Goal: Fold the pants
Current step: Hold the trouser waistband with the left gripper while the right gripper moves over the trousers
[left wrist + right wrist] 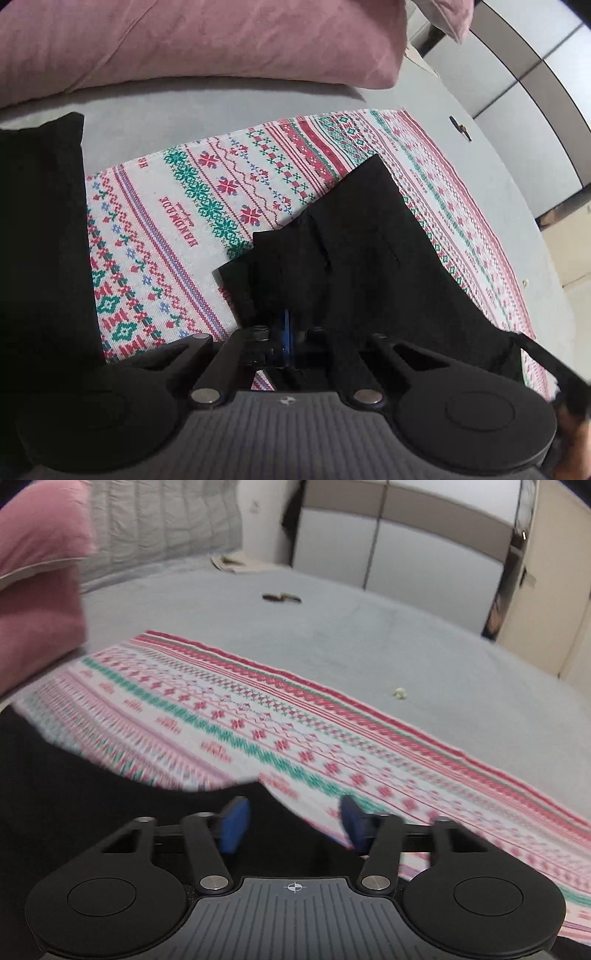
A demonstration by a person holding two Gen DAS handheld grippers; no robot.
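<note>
While I hold one tong in each hand, this is what I see.

Left tong: my left gripper has its two fingers pressed close together, with only a thin blue strip showing between them. Black cloth is bunched right around the tips, so I am pinching the pants.

Right tong: my right gripper is wide open. Its blue pads stand well apart and nothing is between them. This view is blurry.

Pants: the black pants lie on the patterned cloth, running from my left tong up toward the far edge. In the right view, black fabric fills the low left part, just under and beside my open fingers.

Other black cloth: a second dark piece sits at the left side. I cannot tell if it is part of the same pants.

Patterned cloth: a white cloth with red and green shapes is spread flat under the pants.

Bed: the gray bed is under the cloth.

Pillow: a pink pillow rests at the far side.

Small thing: a little dark object lies on the gray bed, well apart from the pants.
</note>
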